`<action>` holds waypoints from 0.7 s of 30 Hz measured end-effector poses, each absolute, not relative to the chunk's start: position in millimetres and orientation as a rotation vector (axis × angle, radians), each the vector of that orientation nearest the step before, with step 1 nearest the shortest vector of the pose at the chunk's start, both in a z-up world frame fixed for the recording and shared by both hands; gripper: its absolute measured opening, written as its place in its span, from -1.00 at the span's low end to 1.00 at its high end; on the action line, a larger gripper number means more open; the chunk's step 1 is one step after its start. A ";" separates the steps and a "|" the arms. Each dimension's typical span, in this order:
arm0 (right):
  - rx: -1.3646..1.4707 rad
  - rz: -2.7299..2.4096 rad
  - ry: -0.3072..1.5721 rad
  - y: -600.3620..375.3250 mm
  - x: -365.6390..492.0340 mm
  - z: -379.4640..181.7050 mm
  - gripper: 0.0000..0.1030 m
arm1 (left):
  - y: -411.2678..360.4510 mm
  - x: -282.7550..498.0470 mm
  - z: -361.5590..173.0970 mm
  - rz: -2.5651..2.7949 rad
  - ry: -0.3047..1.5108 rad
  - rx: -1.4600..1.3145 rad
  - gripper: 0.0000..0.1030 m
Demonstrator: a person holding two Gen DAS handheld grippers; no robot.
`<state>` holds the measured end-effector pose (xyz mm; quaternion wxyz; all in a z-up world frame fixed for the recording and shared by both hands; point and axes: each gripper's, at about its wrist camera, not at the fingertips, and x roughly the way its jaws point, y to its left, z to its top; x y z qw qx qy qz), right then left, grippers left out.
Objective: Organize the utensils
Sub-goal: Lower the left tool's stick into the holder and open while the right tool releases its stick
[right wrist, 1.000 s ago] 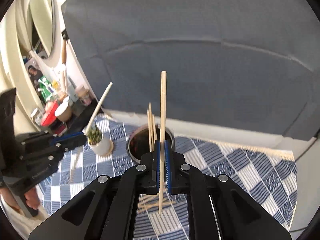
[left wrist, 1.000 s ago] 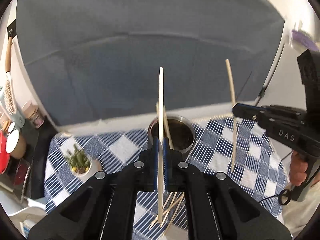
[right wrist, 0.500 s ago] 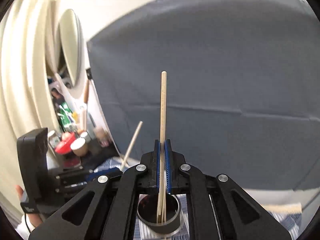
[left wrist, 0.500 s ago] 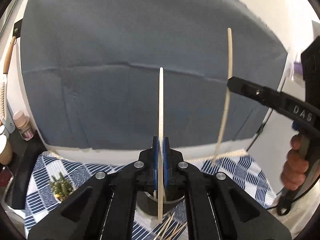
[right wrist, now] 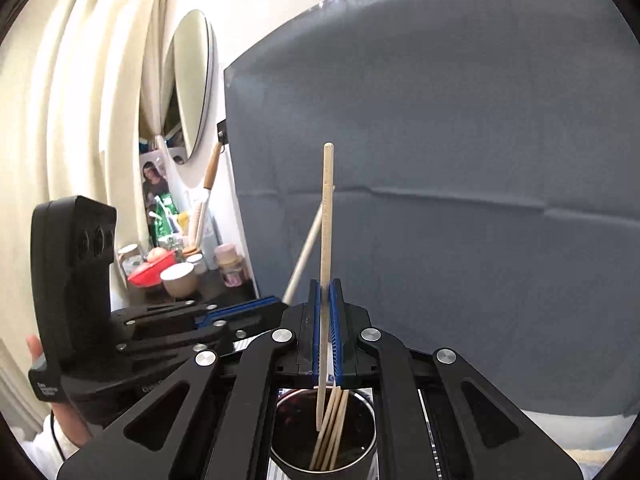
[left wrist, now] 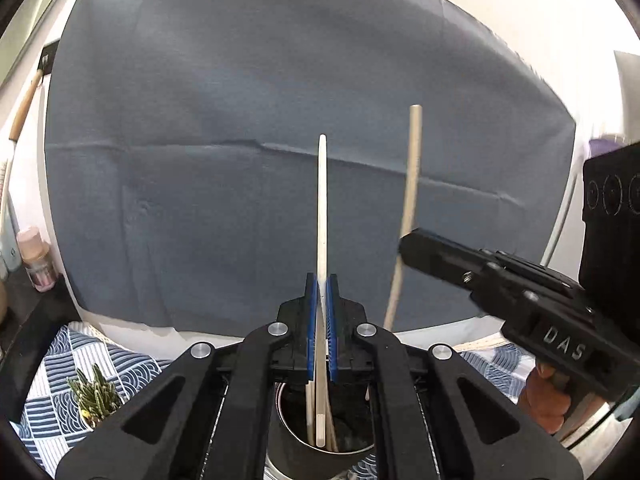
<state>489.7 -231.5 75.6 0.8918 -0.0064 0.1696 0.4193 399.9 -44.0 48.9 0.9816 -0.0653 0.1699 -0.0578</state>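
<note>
The left gripper [left wrist: 320, 316] is clenched on a pale chopstick [left wrist: 322, 216], held upright between its blue fingers [left wrist: 311, 328]. The stick's lower end hangs inside the mouth of a dark metal cup [left wrist: 296, 436], beside other sticks already standing there.

The right gripper [right wrist: 327, 320] is likewise clenched on a second chopstick [right wrist: 326, 240], upright, its tip just inside the same cup [right wrist: 360, 436] above a bundle of sticks [right wrist: 332, 436] leaning in it.

Each gripper shows in the other's view, close alongside. The cup stands on a blue patterned cloth [left wrist: 56, 376] on the bench, with a small potted plant [left wrist: 94, 392] to its left. A grey sheet [left wrist: 240, 160] hangs behind
</note>
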 end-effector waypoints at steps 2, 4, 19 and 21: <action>-0.008 0.873 0.353 -230.6 491.1 68.3 -0.90 | -48.3 401.9 43.1 -0.127 0.342 -0.123 -0.90; 0.005 0.877 0.359 -231.0 493.0 60.0 -0.90 | -49.0 403.7 36.3 -0.145 0.343 -0.138 -0.90; -0.007 0.858 0.465 -227.7 495.5 21.5 -0.90 | -45.4 399.2 8.0 -0.192 0.376 -0.209 -0.90; -0.012 0.846 0.490 -227.8 494.8 16.5 -0.90 | -45.7 397.8 8.7 -0.196 0.391 -0.195 -0.90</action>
